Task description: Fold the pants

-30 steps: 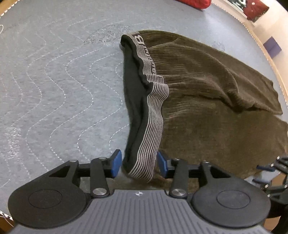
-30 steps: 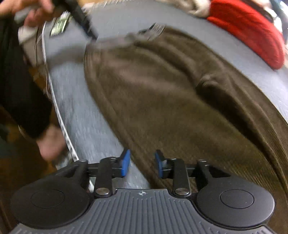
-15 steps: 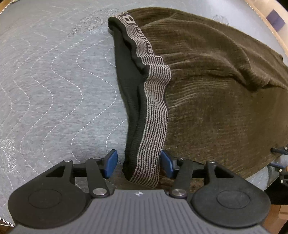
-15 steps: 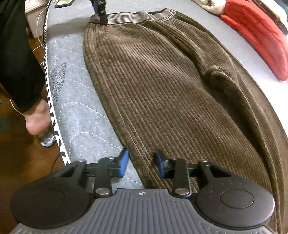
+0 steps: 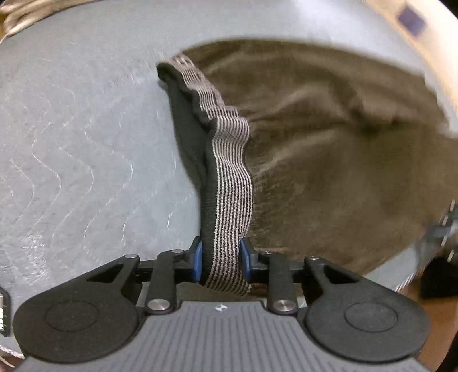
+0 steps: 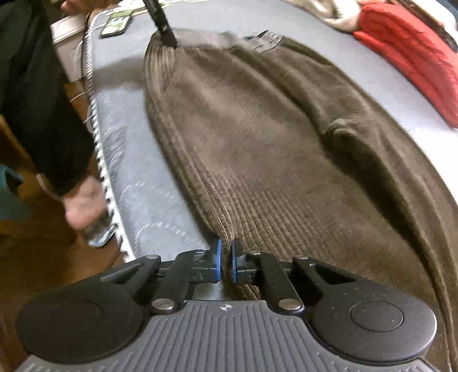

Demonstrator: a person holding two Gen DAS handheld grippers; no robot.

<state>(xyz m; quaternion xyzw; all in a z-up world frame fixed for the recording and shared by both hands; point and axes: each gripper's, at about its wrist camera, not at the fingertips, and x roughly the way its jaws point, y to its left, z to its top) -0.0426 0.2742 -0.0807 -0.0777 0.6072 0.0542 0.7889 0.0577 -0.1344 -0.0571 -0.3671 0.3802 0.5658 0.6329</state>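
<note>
Brown corduroy pants [image 6: 272, 148] lie flat on a grey quilted surface [image 5: 71, 137]; they also show in the left wrist view [image 5: 329, 160]. Their striped elastic waistband [image 5: 229, 183] runs away from my left gripper [image 5: 220, 259], which is shut on its near corner. My right gripper [image 6: 225, 264] is shut on the near side edge of the pants, lower down the leg. The left gripper's finger shows far off at the waistband in the right wrist view [image 6: 161, 24].
A red garment [image 6: 409, 54] and pale cloth lie at the far right of the surface. The surface's edge [image 6: 97, 137] runs along the left, with wooden floor, the person's dark trousers [image 6: 34, 94] and a bare foot beside it.
Both grippers have closed: the left on the waistband corner, the right on the pants' side edge. The waistband is now bunched and lifted, and both views are blurred by motion.
</note>
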